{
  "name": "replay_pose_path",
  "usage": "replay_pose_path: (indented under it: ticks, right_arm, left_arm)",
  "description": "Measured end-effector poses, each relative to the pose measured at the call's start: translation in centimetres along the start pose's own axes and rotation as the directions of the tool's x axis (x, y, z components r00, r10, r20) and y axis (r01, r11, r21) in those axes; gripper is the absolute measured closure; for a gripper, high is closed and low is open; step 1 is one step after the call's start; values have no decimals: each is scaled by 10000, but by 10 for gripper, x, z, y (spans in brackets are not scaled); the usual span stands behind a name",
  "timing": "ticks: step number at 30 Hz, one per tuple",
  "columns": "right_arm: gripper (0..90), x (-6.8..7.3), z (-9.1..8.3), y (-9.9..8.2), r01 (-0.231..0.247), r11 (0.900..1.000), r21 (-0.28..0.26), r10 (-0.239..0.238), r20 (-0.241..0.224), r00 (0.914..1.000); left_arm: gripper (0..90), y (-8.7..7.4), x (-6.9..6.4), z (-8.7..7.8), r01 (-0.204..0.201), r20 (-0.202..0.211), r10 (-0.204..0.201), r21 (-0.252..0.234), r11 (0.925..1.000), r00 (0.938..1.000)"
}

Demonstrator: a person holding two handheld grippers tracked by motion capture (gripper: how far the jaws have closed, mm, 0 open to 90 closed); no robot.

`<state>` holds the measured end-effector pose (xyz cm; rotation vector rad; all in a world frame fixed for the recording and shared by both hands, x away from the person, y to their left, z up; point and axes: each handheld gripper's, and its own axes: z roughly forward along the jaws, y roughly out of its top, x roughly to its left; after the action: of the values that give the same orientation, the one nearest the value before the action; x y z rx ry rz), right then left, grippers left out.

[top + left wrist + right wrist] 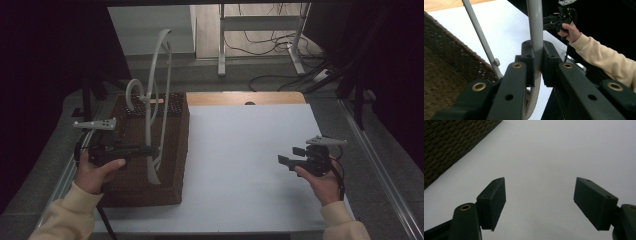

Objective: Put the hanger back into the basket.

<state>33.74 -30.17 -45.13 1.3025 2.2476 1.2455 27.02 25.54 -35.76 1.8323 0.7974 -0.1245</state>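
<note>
A white table top (250, 165) sits in a dim room; behind it, at the top of the high view, are a grey floor, loose cables (270, 45) and the legs of a metal frame (222, 45); the sides of that view are too dark to make out.

At the left of the high view a grey clothes hanger (159, 100) stands up tall out of a brown woven basket (172, 150); its hook (134, 92) curls near the basket's far edge and its long curved bar climbs to the upper left middle of the frame; the hanger's low end dips inside the basket; what else lies in there is hard to see, though a small pale strip shows at the back.

The left gripper (150, 150) pinches the hanger's thick bar; in the left gripper view its two black pads (527, 60) press tight on the grey bar from both sides, and a thinner grey rod (482, 41) slants to the left of it over the basket's weave.

The right gripper (291, 156) hangs over the bare white top at the right of the high view, well apart from the basket; in the right gripper view its jaws stand spread wide with nothing between them, and a corner of the basket shows at the upper left.

Cream sleeves (60, 220) come in from the bottom corners, cut off by the frame edge; no writing can be read anywhere.
</note>
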Motion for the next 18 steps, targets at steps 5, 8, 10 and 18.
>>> replay_pose_path:
  ticks: [5,8,10,18]
  right_arm:
    - [259,0,2,-2,-1,9999,107,0,45,10000]
    - [255,0,2,-3,47,9998,171,-49,88,9999]
    - [254,0,3,-3,38,9997,222,-40,123,9999]
    - [253,0,2,-4,109,9997,214,-114,232,9997]
  left_arm:
    - [819,1,1,-11,-126,-272,129,98,9999,9995]
    - [820,0,4,-15,-237,-420,244,160,9996,9988]
    - [820,-1,6,-18,-269,-533,281,216,9994,9982]
    - [819,-4,20,-29,-211,-866,241,363,9991,9960]
